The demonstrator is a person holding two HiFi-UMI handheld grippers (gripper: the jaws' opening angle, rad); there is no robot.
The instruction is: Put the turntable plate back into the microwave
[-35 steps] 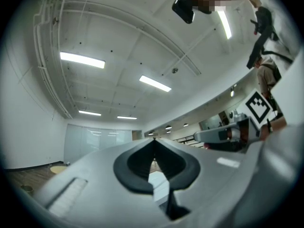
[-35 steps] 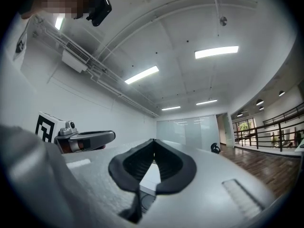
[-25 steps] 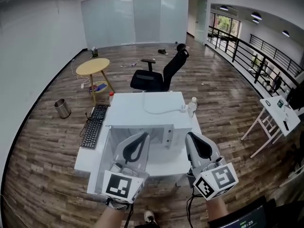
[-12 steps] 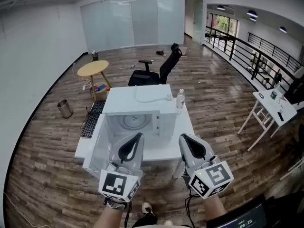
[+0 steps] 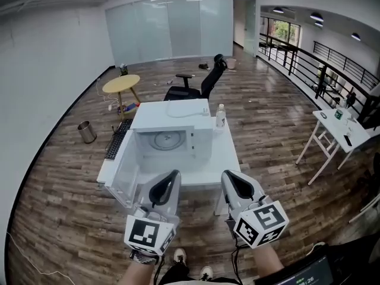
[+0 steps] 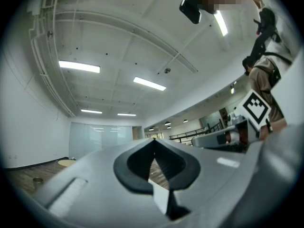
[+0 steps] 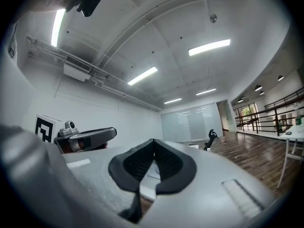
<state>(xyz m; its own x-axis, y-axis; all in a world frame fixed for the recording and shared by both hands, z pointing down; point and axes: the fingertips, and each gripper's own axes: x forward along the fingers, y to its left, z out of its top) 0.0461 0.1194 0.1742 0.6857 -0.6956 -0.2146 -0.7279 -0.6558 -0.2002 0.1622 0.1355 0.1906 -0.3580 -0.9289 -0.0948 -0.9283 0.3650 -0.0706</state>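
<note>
Plate (image 5: 168, 140) lies inside the open microwave (image 5: 172, 113) on the counter (image 5: 224, 159); my left hand-held gripper (image 5: 174, 173) and right hand-held gripper (image 5: 227, 174) are both pinched together, empty, well short. Probably only the door (image 5: 123, 178) remains: I'd push its outer edge gently

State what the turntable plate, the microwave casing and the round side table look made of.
Turntable plate: likely glass, a pale disc with concentric rings.
Microwave casing: white painted metal or plastic, smooth and matte.
Round side table: light wood, yellowish top, splayed legs.
</note>
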